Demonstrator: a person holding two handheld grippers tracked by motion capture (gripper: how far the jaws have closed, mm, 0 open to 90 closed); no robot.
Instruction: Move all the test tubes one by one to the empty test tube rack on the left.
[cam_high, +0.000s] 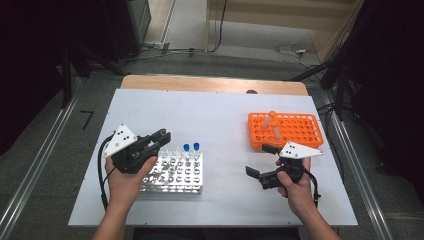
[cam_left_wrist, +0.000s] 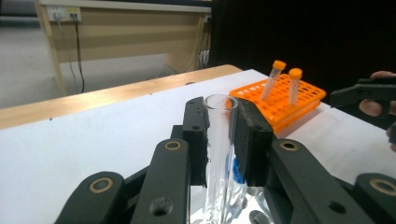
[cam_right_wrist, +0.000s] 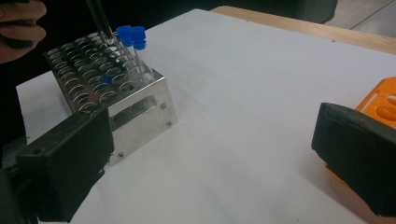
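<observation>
My left gripper (cam_high: 162, 137) is shut on a clear uncapped tube (cam_left_wrist: 218, 140), held upright above the far left part of a shiny metal rack (cam_high: 172, 172). The tube's lower end sits among the rack's holes (cam_right_wrist: 100, 18). Two blue-capped tubes (cam_high: 190, 147) stand at the rack's far edge. My right gripper (cam_high: 261, 160) is open with nothing between its jaws, just in front of an orange rack (cam_high: 285, 130) that holds two orange-capped tubes (cam_high: 272, 120). In the right gripper view the metal rack (cam_right_wrist: 116, 88) lies ahead to the left.
The racks stand on a white board (cam_high: 220, 115) with a wooden table edge (cam_high: 215, 84) behind it. Bare board lies between the two racks. Cables and dark stands sit on the floor beyond the table.
</observation>
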